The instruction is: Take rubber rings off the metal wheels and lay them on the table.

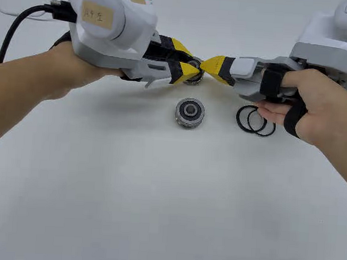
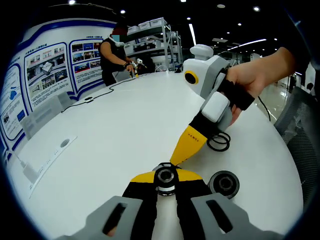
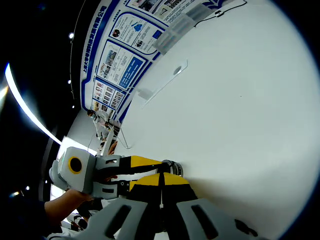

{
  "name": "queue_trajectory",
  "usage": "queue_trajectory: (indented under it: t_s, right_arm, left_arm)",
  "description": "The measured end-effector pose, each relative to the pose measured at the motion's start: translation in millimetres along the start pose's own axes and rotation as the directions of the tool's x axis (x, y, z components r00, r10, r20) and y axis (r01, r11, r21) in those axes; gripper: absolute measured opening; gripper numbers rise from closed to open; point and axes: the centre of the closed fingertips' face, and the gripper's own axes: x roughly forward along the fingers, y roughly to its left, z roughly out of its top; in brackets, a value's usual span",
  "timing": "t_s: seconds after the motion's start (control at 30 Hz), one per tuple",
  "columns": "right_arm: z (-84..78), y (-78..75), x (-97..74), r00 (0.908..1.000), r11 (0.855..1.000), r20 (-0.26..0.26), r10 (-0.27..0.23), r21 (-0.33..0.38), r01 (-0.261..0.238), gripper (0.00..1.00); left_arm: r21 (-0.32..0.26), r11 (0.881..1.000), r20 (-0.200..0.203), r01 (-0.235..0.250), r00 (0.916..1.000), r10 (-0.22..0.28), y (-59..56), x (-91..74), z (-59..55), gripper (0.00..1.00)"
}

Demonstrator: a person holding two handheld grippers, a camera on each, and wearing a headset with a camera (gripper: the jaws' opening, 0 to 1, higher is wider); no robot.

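Wheel (image 2: 165, 176) clamped in left gripper (image 2: 165, 184); rings (image 1: 255, 120) lie loose.

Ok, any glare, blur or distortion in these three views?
Head view: soft even light, faint shadow under the loose wheel, sharp. Left gripper view: fisheye curves the table; ceiling lights are bright spots. Right gripper view: rolled, curved, with a bright light streak at left.

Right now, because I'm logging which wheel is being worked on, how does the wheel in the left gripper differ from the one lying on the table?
The held wheel is clamped in the left gripper, off the table; the table wheel lies flat and free. The tip of the right gripper meets the held wheel; nothing touches the table wheel. Both are round metal wheels with dark centres.
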Motion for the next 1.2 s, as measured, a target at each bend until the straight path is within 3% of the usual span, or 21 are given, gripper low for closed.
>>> queue_trajectory:
  t_s: [0.77,1.2]
  right_arm:
    - [-9.2,20.5,-8.4,0.9968,0.987,-0.051,0.061,-0.146,-0.068,0.0]
    - [-10.2,20.5,-9.7,0.9994,0.992,-0.027,0.022,-0.124,-0.025,0.01]
  left_arm:
    - [0.018,1.0,-0.002,-0.001,1.0,0.001,1.5,1.5,-1.7,0.13]
    - [-0.01,1.0,0.003,-0.021,0.9998,0.021,3.0,-3.8,-1.7,0.15]
